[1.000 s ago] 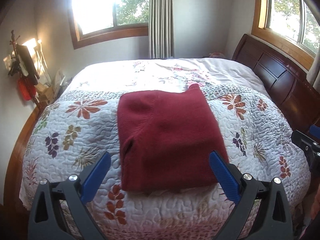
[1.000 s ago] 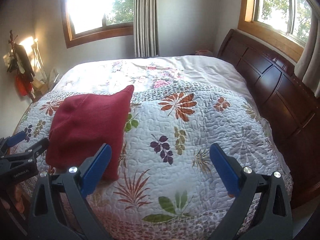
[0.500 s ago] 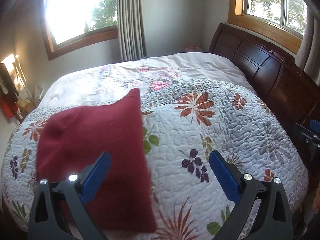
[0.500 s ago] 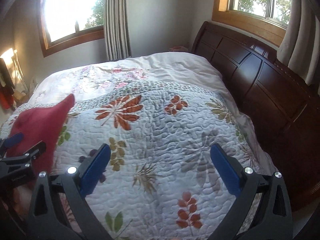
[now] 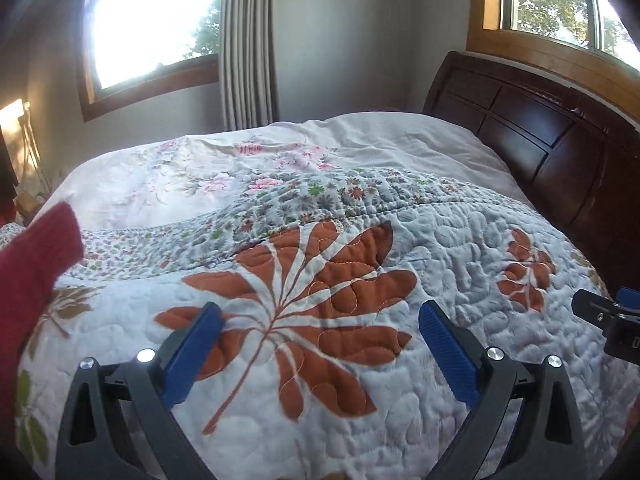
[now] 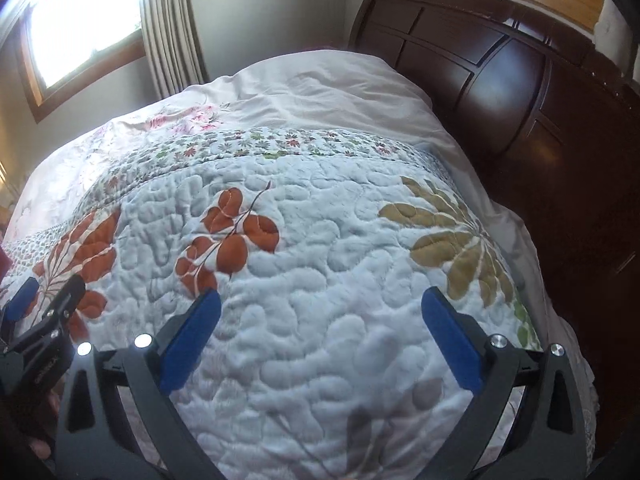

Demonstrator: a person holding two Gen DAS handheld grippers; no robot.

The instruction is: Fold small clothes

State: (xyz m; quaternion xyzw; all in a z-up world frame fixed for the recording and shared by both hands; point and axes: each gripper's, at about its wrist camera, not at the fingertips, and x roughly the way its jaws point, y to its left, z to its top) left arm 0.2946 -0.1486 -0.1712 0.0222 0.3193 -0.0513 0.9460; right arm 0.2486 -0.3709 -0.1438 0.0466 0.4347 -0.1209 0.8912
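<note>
The folded dark red garment (image 5: 28, 280) lies on the quilt at the far left edge of the left wrist view, mostly cut off; only a sliver of it shows at the left border of the right wrist view. My left gripper (image 5: 320, 320) hangs open over a big orange leaf print, to the right of the garment, with nothing between its blue pads. My right gripper (image 6: 320, 312) is open too, above bare quilt further right. Each gripper shows in the other's view: the right one (image 5: 608, 312) at the right edge, the left one (image 6: 44, 300) at the left edge.
A floral quilted bedspread (image 6: 328, 248) covers the bed, with a white sheet (image 6: 320, 80) beyond it. A dark wooden headboard (image 6: 520, 92) runs along the right. Windows (image 5: 152, 20) and a curtain (image 5: 248, 48) stand behind the bed.
Both grippers have swung to the right across the bed. The red garment slid from the centre of the left view to its far left edge and nearly out of the right view.
</note>
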